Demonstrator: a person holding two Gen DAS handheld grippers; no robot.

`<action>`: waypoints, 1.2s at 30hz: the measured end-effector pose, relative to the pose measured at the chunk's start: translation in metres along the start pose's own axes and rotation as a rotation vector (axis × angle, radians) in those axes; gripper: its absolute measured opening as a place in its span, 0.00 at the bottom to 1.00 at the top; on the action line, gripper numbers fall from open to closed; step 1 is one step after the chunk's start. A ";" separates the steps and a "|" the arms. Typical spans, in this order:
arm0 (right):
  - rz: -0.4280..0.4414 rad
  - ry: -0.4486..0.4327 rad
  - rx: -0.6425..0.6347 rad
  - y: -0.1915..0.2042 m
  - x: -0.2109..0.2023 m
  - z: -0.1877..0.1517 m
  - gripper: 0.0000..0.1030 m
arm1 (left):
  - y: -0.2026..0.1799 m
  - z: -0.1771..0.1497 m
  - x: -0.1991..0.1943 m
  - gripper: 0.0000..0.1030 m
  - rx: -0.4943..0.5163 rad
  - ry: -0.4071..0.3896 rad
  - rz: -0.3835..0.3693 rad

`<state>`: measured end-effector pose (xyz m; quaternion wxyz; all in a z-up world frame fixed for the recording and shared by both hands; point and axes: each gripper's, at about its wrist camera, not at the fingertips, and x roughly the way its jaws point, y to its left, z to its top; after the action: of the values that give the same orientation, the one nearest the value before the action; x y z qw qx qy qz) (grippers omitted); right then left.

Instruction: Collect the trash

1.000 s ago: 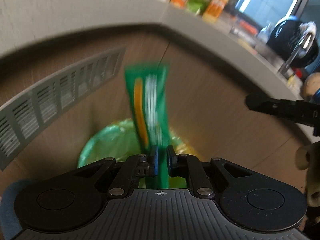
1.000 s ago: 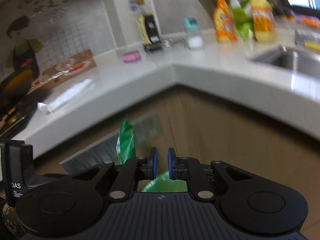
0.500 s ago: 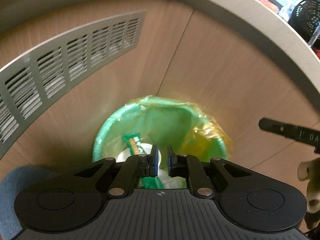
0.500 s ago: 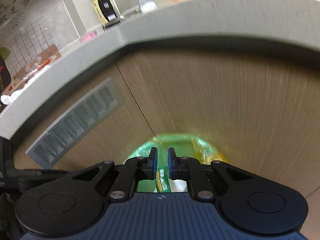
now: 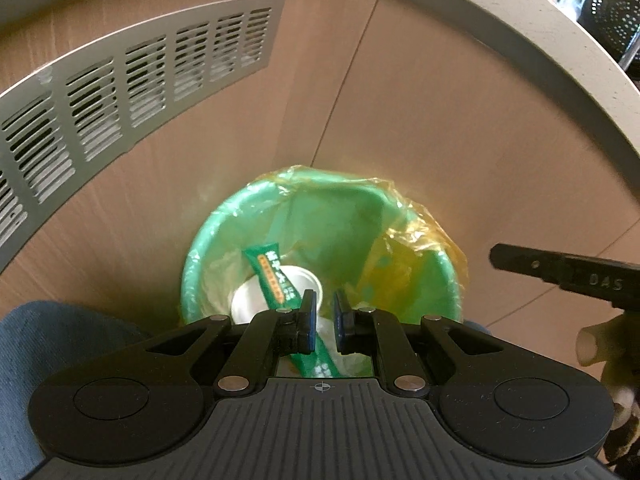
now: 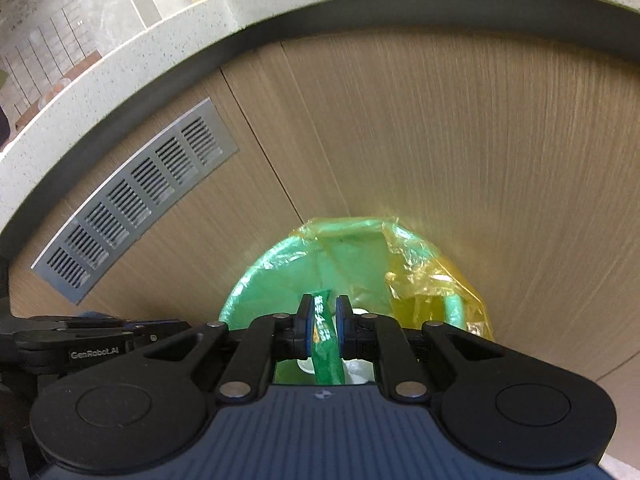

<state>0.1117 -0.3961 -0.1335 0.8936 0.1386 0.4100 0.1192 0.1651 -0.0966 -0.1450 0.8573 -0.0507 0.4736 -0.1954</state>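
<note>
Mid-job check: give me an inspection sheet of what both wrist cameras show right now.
Surface: floor under the green bin hidden.
Job's things: green wrapper lies in the bin over a white cup; yellowish liner drapes the rim.
Clutter: nothing seen.
Grippers: left gripper and right gripper both shut, empty, above the bin.
Cables: nothing seen.
Surroundings: wooden cabinet doors, vent grille, pale countertop edge.
</note>
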 end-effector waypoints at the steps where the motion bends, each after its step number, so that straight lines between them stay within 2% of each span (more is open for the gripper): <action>1: -0.008 0.008 0.001 0.000 0.000 -0.001 0.12 | -0.001 -0.001 0.000 0.12 0.001 0.000 -0.005; 3: -0.022 0.022 0.004 0.001 0.000 -0.003 0.13 | -0.002 -0.004 0.001 0.12 0.001 0.003 -0.015; 5: -0.035 0.039 0.005 0.003 0.001 -0.005 0.23 | -0.002 -0.006 0.000 0.12 -0.004 0.014 -0.023; 7: -0.051 0.059 0.006 0.006 0.002 -0.007 0.53 | -0.001 -0.009 0.000 0.12 -0.014 0.037 -0.035; 8: -0.058 0.070 0.007 0.007 0.003 -0.008 0.58 | -0.001 -0.010 0.000 0.12 -0.021 0.048 -0.042; 11: -0.059 0.107 0.003 0.011 0.007 -0.014 0.60 | 0.002 -0.014 -0.001 0.14 -0.029 0.073 -0.060; 15: -0.062 0.145 -0.010 0.020 0.012 -0.021 0.60 | 0.001 -0.018 -0.002 0.15 -0.012 0.085 -0.047; 22: -0.103 0.193 -0.097 0.038 0.017 -0.026 0.62 | 0.000 -0.014 -0.013 0.15 0.009 0.056 -0.037; 25: -0.094 0.192 -0.135 0.046 0.015 -0.024 0.62 | -0.001 -0.009 -0.022 0.15 0.022 0.034 -0.050; 28: -0.109 0.160 -0.206 0.059 0.008 -0.011 0.62 | -0.005 0.003 -0.042 0.15 0.048 -0.028 -0.084; 32: -0.162 0.016 -0.372 0.092 -0.018 0.024 0.64 | -0.006 0.027 -0.093 0.15 0.062 -0.186 -0.117; 34: -0.161 -0.058 -0.436 0.110 -0.034 0.043 0.77 | 0.000 0.040 -0.130 0.15 0.046 -0.304 -0.109; 36: -0.185 -0.141 -0.523 0.132 -0.048 0.060 0.84 | 0.011 0.052 -0.170 0.15 0.017 -0.432 -0.069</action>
<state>0.1144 -0.2980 -0.0166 0.9323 -0.1267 0.3131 0.1291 0.1306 -0.0265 0.0144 0.9321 -0.1001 0.2750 -0.2132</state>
